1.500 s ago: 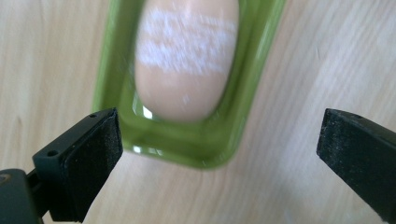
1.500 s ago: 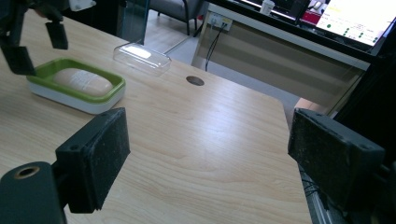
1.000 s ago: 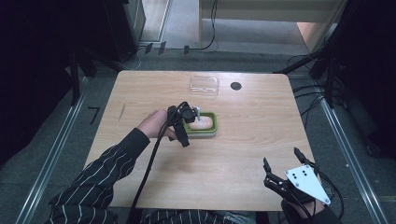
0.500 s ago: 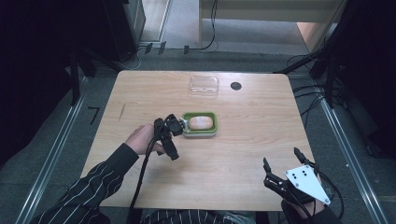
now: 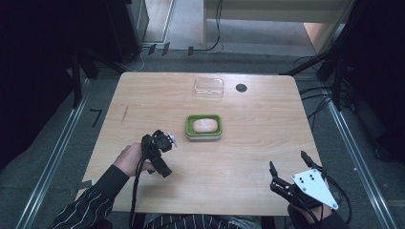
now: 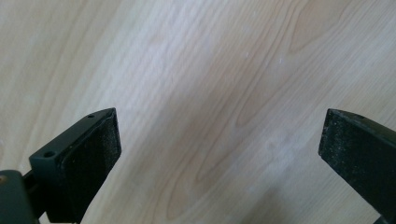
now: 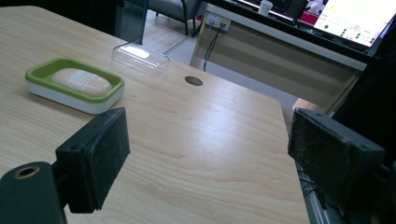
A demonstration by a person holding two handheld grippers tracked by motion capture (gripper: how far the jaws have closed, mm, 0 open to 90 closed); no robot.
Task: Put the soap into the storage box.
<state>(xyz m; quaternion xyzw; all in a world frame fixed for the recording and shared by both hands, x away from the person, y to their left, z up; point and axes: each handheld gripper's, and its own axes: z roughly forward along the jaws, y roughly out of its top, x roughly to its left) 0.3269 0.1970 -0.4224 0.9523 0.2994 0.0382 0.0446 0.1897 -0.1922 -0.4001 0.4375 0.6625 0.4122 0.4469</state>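
A pale bar of soap [image 5: 205, 125] lies in a white dish with a green rim [image 5: 189, 128] at the middle of the wooden table; the soap [image 7: 80, 80] and the dish [image 7: 37, 74] also show in the right gripper view. My left gripper [image 5: 160, 145] is held by a hand to the left of the dish and nearer the person, apart from it. It points down at bare wood, open and empty [image 6: 219, 135]. My right gripper [image 5: 288, 161] rests at the table's near right corner, open, nothing between its jaws [image 7: 210, 135].
A clear plastic lid [image 5: 208, 88] lies at the far side of the table, with a round black hole [image 5: 241, 88] to its right. Cables and dark stands surround the table on the floor. A desk with a lit screen [image 7: 355, 18] stands beyond the far edge.
My left gripper has pulled back from the soap dish toward the left and the near edge, empty. The soap stays in the dish. The right gripper has not moved.
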